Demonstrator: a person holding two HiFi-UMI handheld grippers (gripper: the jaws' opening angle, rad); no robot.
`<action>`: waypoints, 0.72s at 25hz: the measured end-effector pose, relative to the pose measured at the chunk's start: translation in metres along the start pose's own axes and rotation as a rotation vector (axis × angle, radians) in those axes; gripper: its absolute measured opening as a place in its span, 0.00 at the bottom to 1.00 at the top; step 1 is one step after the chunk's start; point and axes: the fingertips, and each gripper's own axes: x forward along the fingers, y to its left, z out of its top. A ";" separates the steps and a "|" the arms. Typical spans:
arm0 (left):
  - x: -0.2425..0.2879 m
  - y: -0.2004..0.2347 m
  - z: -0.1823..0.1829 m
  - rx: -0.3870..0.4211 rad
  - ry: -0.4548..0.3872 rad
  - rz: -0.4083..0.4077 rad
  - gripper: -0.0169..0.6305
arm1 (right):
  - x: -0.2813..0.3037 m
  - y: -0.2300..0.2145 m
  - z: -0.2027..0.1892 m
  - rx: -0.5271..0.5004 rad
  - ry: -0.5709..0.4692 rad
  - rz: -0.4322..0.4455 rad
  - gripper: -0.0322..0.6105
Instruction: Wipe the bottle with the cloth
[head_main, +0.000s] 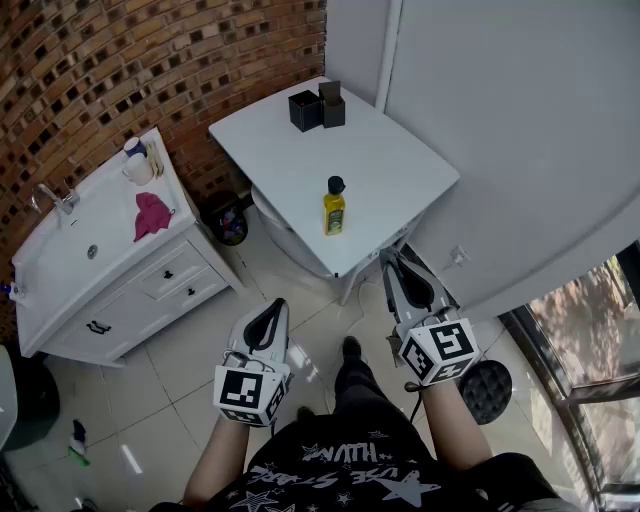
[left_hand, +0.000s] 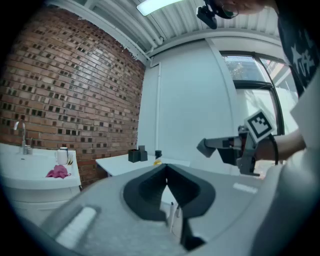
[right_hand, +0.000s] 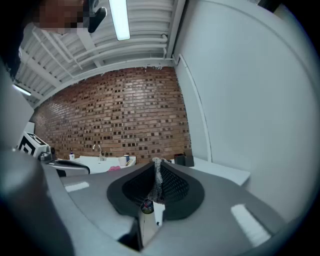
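Observation:
A yellow bottle (head_main: 334, 207) with a black cap stands upright near the front edge of the white table (head_main: 400, 160). The pink cloth (head_main: 150, 214) lies crumpled on the white sink counter (head_main: 60, 270) to the left. My left gripper (head_main: 277, 305) hangs shut and empty over the floor, short of both. My right gripper (head_main: 388, 258) is shut too, its tip just short of the table's near corner, right of the bottle. In the left gripper view the cloth (left_hand: 58, 172) lies far left and the bottle (left_hand: 157, 159) shows just above the closed jaws.
Two black boxes (head_main: 317, 108) sit at the table's far end. A white cup (head_main: 137, 163) and a faucet (head_main: 55, 199) are on the sink counter. A dark bin (head_main: 228, 220) stands between vanity and table. A black stool (head_main: 487, 390) is at my right.

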 end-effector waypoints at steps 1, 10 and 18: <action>0.013 0.000 -0.002 0.000 0.004 -0.002 0.03 | 0.012 -0.005 0.006 -0.011 -0.006 0.020 0.11; 0.121 0.008 -0.010 -0.038 0.016 0.051 0.03 | 0.129 -0.038 0.027 -0.079 0.045 0.248 0.11; 0.168 0.019 -0.024 0.008 0.055 0.110 0.03 | 0.174 -0.045 0.018 -0.105 0.075 0.370 0.11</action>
